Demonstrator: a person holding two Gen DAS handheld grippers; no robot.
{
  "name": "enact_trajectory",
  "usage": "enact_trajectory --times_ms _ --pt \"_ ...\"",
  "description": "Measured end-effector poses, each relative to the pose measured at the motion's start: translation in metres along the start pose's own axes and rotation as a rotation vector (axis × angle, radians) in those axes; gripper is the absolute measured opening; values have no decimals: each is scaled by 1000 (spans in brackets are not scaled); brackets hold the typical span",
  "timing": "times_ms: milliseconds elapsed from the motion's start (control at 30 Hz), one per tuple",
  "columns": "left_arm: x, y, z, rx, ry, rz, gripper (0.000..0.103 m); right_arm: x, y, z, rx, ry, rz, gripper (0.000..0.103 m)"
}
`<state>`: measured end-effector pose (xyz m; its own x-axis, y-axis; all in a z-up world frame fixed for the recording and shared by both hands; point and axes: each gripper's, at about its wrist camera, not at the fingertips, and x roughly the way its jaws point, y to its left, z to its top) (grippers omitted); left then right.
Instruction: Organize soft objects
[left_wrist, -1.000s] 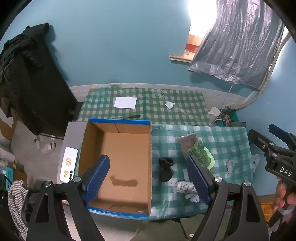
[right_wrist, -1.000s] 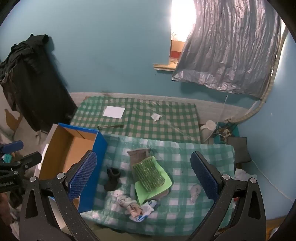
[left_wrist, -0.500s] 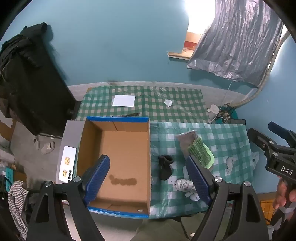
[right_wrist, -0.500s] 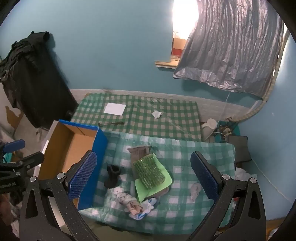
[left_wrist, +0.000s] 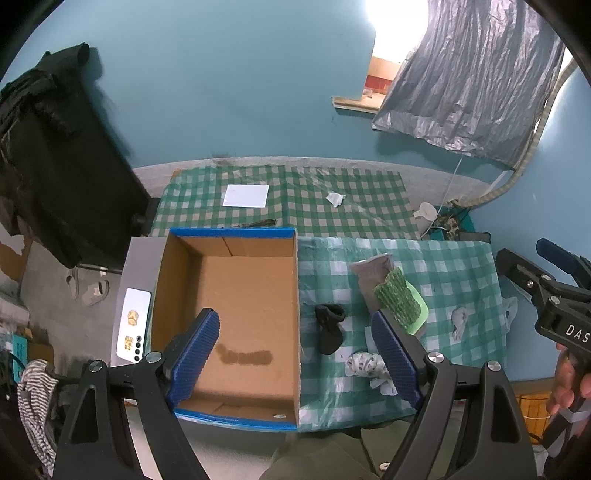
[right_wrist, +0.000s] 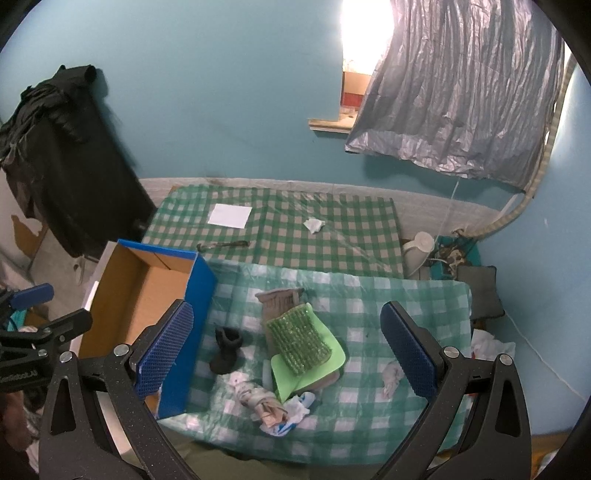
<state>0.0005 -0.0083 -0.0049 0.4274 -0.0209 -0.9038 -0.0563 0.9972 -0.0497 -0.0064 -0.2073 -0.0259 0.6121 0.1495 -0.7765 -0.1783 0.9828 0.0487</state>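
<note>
A: Left wrist view first. Left tool (left_wrist: 295, 349) is spread wide and holding nothing, hanging high above the cardboard box (left_wrist: 229, 295). The box sits at the left edge of the bench (left_wrist: 461, 266) and has nothing in it but a dark stain.

B: Soft things?

A: All on the checked cloth to the right of the box. The black sock (left_wrist: 330, 328) is nearest the box wall, the patterned bundle (left_wrist: 365, 364) is near the front edge, and the green bristly pad (left_wrist: 397, 301) lies on a green sheet over a grey cloth (left_wrist: 371, 271). A small white rag (left_wrist: 459, 321) sits toward the right edge.

B: Change from a second ago?

A: Barely any. The view drifts a little and the items have not moved. So nothing is sorted yet.

B: Right wrist view?

A: Right tool (right_wrist: 288, 350) is also spread and holding nothing, high over the same pile. The sock (right_wrist: 226, 349) lies just beside the blue box wall (right_wrist: 195, 295), and the bundle (right_wrist: 260, 400) is at the front edge. My guess is the sock goes first.
</note>
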Motion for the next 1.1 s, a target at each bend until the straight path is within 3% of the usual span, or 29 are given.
enact_trajectory --times_ms 1100 --pt "4 -7 -6 -1 12 -10 86 0 -3 -3 7 0 -1 101"
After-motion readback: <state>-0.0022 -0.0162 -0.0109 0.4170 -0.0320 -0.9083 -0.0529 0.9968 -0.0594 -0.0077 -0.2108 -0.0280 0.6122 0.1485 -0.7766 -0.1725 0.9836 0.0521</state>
